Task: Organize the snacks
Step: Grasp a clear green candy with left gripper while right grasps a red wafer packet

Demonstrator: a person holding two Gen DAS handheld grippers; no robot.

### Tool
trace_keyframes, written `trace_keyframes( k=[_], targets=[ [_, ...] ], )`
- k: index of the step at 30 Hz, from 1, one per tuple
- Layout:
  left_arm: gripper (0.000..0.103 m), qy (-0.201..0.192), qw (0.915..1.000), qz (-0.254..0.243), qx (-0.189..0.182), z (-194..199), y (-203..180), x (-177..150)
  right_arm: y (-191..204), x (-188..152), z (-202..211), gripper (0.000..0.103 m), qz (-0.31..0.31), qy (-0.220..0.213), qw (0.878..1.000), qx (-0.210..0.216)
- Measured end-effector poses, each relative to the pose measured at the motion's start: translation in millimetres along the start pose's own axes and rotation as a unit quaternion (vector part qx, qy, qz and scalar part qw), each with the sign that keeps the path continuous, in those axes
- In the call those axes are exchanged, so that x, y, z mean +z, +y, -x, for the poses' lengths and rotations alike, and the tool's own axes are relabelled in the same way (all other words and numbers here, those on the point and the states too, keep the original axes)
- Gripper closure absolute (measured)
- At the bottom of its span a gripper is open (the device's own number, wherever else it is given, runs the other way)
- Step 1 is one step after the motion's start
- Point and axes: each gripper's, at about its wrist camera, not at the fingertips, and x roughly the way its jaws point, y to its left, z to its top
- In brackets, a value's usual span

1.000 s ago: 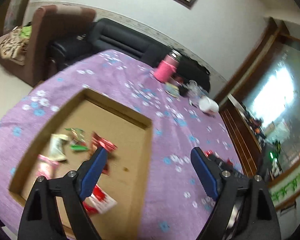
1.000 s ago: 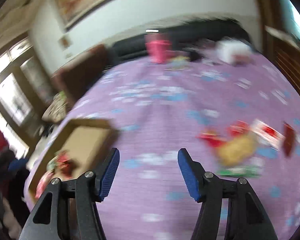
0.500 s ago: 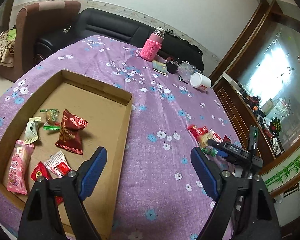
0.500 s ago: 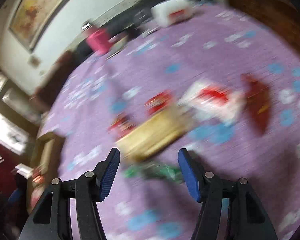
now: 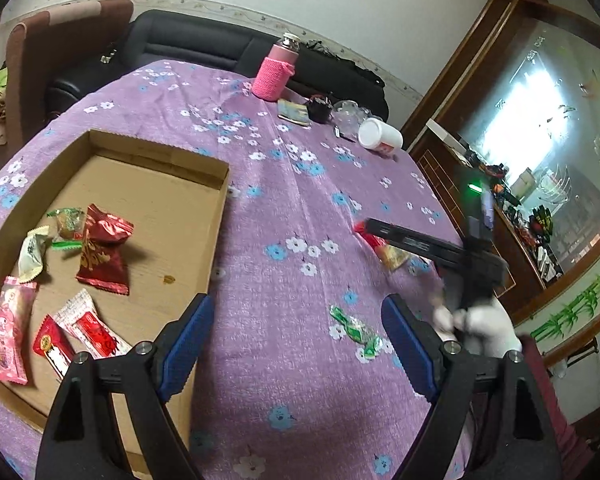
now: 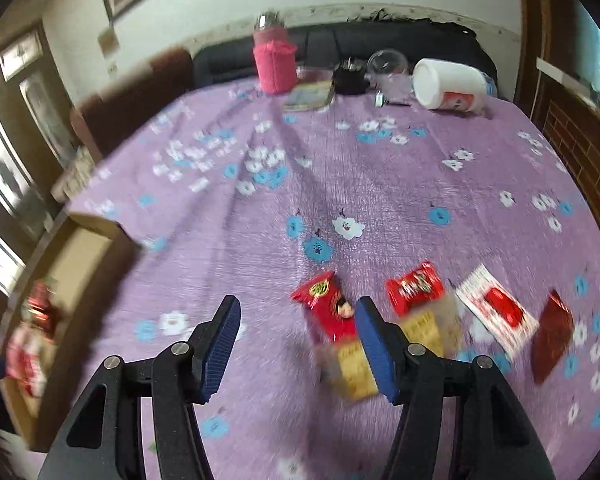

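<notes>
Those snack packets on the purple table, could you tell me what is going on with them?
A person is sorting snacks into a cardboard box with two handheld grippers. Several packets already lie in it. The right gripper, jaws open, hovers by a red packet among the loose ones. The left gripper is open and empty near a green candy.

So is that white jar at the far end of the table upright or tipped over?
Tipped over. The white jar lies on its side on the purple tablecloth, its round end facing left.

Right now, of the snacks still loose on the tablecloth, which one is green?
The green-wrapped candy, lying alone between the left gripper's fingers; the other loose snacks are red, yellow or white.
</notes>
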Motion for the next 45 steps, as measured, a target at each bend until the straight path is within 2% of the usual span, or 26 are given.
trace_keyframes(
  k=[3,4,5,8,9,11,12,15,17,18,24,26,28,29,30,31,36,39,43,44,45],
  targets=[
    [0.018,0.004,1.0,-0.006,-0.001,0,-2,-3,-8,1,-19,0.07,-0.005,0.025,0.999,-0.027],
    [0.018,0.004,1.0,-0.009,-0.001,0,-3,-4,-12,3,-19,0.08,-0.016,0.033,0.999,-0.009],
    [0.018,0.004,0.9999,-0.01,0.0,0,-3,-4,-16,2,-18,0.083,-0.039,0.046,0.998,0.034],
    [0.018,0.004,0.9999,-0.01,-0.001,-2,-3,-4,-17,-9,-13,0.083,-0.072,0.079,0.987,0.124],
    [0.018,0.006,0.9999,-0.009,-0.003,-3,-3,-4,-14,-16,-12,0.083,-0.08,0.098,0.979,0.16],
    [0.018,0.008,0.9999,-0.01,-0.004,-4,-3,-5,-13,-30,-6,0.082,-0.106,0.123,0.954,0.25],
    [0.018,0.009,0.9999,-0.01,-0.004,-5,-3,-6,-16,-34,1,0.081,-0.112,0.115,0.954,0.255],
    [0.018,0.018,0.9998,-0.007,-0.006,-10,-2,-8,-25,-41,23,0.077,-0.112,0.072,0.967,0.215],
    [0.018,0.026,0.9996,-0.004,-0.008,-14,-2,-9,-26,-45,31,0.067,-0.108,0.06,0.973,0.194],
    [0.018,0.028,0.9996,-0.004,-0.009,-15,-3,-11,-23,-47,32,0.065,-0.103,0.06,0.974,0.192],
    [0.018,0.03,0.9995,-0.01,-0.005,-14,-8,-14,-2,-53,26,0.065,-0.056,0.065,0.985,0.151],
    [0.018,0.032,0.9994,-0.011,-0.004,-14,-8,-15,7,-51,11,0.065,-0.039,0.07,0.99,0.118],
    [0.018,0.034,0.9993,-0.013,-0.003,-16,-10,-16,17,-56,7,0.065,-0.02,0.055,0.993,0.098],
    [0.018,0.036,0.9993,-0.014,-0.004,-18,-11,-17,19,-58,8,0.067,-0.011,0.053,0.994,0.091],
    [0.018,0.038,0.9991,-0.016,-0.005,-20,-13,-18,21,-59,9,0.075,-0.006,0.051,0.995,0.086],
    [0.018,0.042,0.9989,-0.018,-0.007,-23,-15,-19,21,-61,9,0.082,-0.008,0.051,0.995,0.088],
    [0.019,0.082,0.9955,-0.042,-0.022,-53,-38,-30,7,-71,22,0.082,-0.032,0.016,0.997,0.075],
    [0.026,0.104,0.9933,-0.044,-0.025,-75,-48,-35,-6,-76,29,0.082,-0.05,-0.006,0.995,0.082],
    [0.028,0.104,0.9927,-0.058,-0.013,-97,-63,-33,-20,-75,28,0.083,-0.072,-0.017,0.993,0.091],
    [0.03,0.105,0.9925,-0.062,-0.01,-100,-66,-33,-23,-75,28,0.083,-0.079,-0.018,0.992,0.093],
    [0.036,0.106,0.9917,-0.071,-0.005,-106,-71,-33,-26,-75,27,0.083,-0.085,-0.019,0.992,0.096]
  ],
)
